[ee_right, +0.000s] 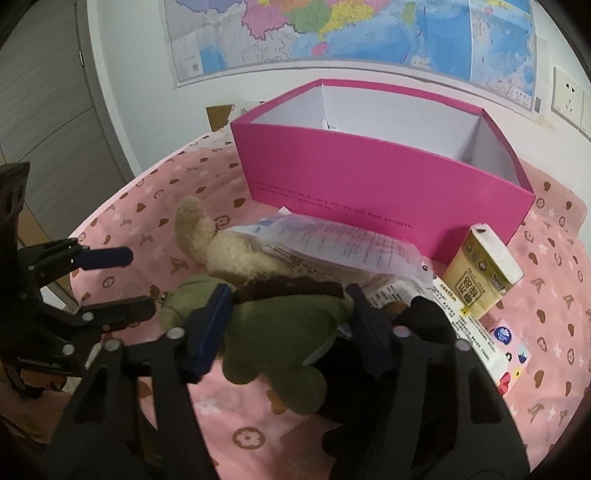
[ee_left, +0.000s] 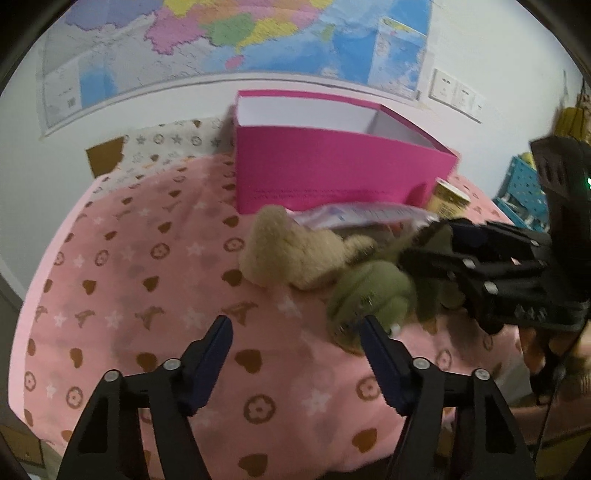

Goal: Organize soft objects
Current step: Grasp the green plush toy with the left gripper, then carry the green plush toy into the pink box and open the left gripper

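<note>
A green plush toy [ee_right: 273, 332] lay on the pink patterned cover [ee_right: 140, 221] of the bed in the lower centre of the right wrist view, with a dark brown strip across its upper edge. The right claw [ee_right: 288, 306] straddled it, one blue-padded finger on each side of the green body; the jaws stood fairly wide, and whether the pads actually pressed the plush could not be told. A beige plush toy [ee_right: 221, 247] lay touching the green one on its upper left, one limb pointing up the frame. A clear plastic packet with printed text [ee_right: 321, 240] rested partly on the beige toy and ran right toward a small yellow carton [ee_right: 480, 273], which stood just in front of the pink box [ee_right: 369, 184]. That box, open at the top with a white interior, occupied the upper centre, near the wall. In the left wrist view, the left claw [ee_left: 297, 332] hung at bottom centre with jaws wide apart and nothing between them; its right finger lay close to the green plush toy [ee_left: 369, 295], but contact could not be confirmed. A coloured map [ee_left: 240, 33] hung on the wall above, with white wall sockets [ee_left: 456, 92] at its right.
</note>
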A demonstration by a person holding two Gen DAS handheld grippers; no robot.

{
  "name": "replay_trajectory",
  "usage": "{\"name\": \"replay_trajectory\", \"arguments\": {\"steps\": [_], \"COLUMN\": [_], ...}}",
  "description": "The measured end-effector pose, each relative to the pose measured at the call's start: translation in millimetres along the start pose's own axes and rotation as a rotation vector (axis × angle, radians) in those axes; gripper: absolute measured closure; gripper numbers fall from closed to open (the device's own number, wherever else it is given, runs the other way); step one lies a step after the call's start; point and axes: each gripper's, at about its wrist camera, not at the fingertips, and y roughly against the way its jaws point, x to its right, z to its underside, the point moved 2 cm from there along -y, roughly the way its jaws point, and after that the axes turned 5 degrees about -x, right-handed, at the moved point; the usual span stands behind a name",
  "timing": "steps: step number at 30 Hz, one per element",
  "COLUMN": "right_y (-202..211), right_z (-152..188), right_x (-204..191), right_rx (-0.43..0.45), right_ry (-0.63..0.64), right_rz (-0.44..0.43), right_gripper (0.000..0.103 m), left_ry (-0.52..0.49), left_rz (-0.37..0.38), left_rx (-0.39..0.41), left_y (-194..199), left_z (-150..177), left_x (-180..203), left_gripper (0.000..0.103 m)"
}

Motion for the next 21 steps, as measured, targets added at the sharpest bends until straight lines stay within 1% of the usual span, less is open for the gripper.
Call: {"name": "replay_trajectory", "arguments": {"steps": [2,4,9,11,13,15,17,21], "right_y": [1,0,2,3,4,7,11,26], "right_z": [0,0,3,5,6,6,3,-7], "right_x": [1,2,3,4,5,5,6,6], "right_rx": [-0.002,-0.003,-0.006,-0.007,-0.003,0.007,0.019,0.056], "right_ry": [-0.003,-0.01,-0.014,-0.017,-0.022,-0.023,-0.035,-0.05], "right_rz": [-0.01,-0.006,-0.002,-0.008,-0.02,-0.023,-0.023,-0.032], "right_gripper": [0.041,0.041,0.041,0.041,0.044,0.05,0.053,0.055], "left_ry": [-0.011,-0.023,-0.057,-0.073,-0.086,-0.094,-0.083,-0.086], "left_rz": [0.027,0.063,0.137,0.163,0.189,0.172,0.183,0.181], "left_rx": [-0.016,-0.033,-0.054,-0.061,-0.075,-0.075,-0.072,-0.027], "left_y": [-2,-5,-11,-15,-19,-21,-19,-4], "left_z": [3,4,3,2,1,-1,-5,-16], "left_x": [3,6,21,28,34,38,37,38], "left_gripper": [0.036,0.042,0.044,0.049,0.055,0.055,0.055,0.055]}}
